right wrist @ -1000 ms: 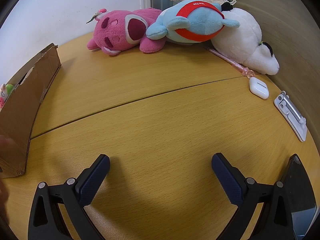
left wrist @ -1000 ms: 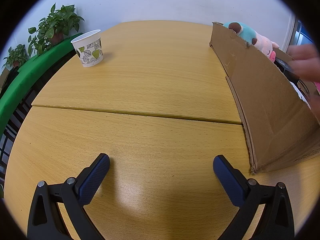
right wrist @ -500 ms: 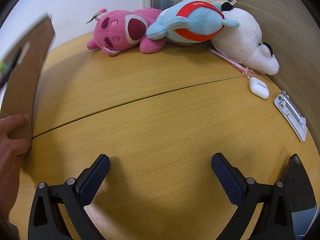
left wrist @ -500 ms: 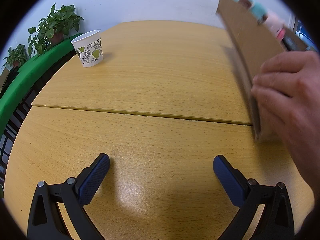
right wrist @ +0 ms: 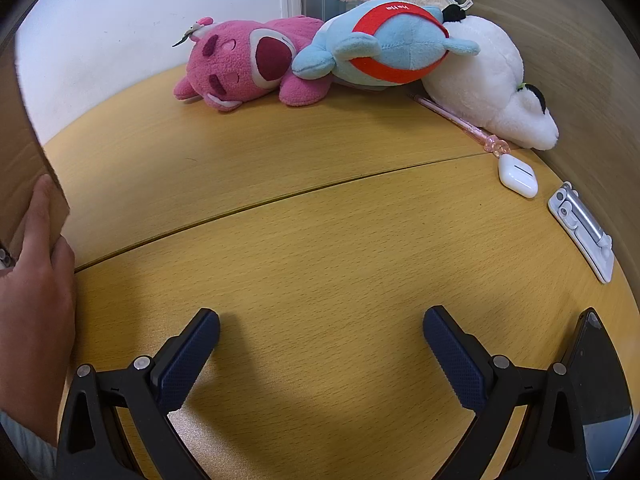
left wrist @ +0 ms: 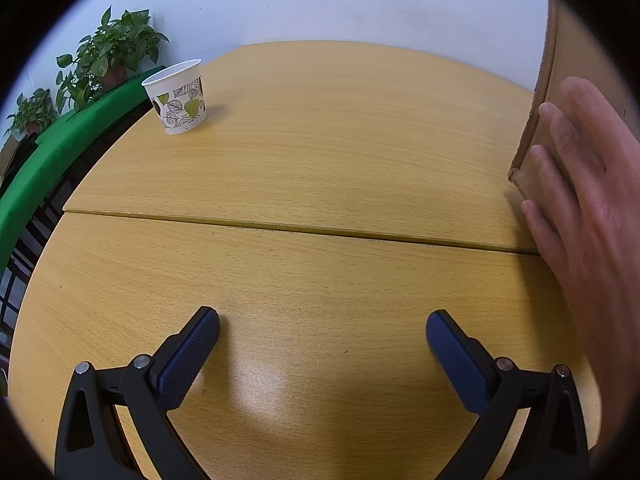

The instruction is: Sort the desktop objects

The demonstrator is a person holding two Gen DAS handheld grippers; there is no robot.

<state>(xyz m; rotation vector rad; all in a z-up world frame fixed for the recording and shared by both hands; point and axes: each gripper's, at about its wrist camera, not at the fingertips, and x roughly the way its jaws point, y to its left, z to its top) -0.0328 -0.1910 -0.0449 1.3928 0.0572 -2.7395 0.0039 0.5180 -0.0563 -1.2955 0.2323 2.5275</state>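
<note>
Both grippers rest low over the wooden table, open and empty: my left gripper (left wrist: 322, 332) and my right gripper (right wrist: 321, 330). A bare hand (left wrist: 588, 216) holds a cardboard box (left wrist: 540, 128) tilted up off the table at the right edge of the left wrist view; the same hand (right wrist: 36, 300) and cardboard box (right wrist: 20, 152) show at the left edge of the right wrist view. Far across the table lie a pink plush (right wrist: 244, 66), a blue plush (right wrist: 392, 44) and a white plush (right wrist: 488, 84). A paper cup (left wrist: 176, 98) with a leaf print stands far left.
Along the right wall lie a pink pen (right wrist: 460, 122), a white earbud case (right wrist: 517, 178), a white folding stand (right wrist: 582, 228) and a dark phone (right wrist: 600, 384) by my right finger. Potted plants (left wrist: 112, 52) sit on a green ledge (left wrist: 60, 152) beyond the table's left edge.
A hand has taken hold of the cardboard box and lifted it, tilting it upward and away to the side. Both grippers have stayed still and open.
</note>
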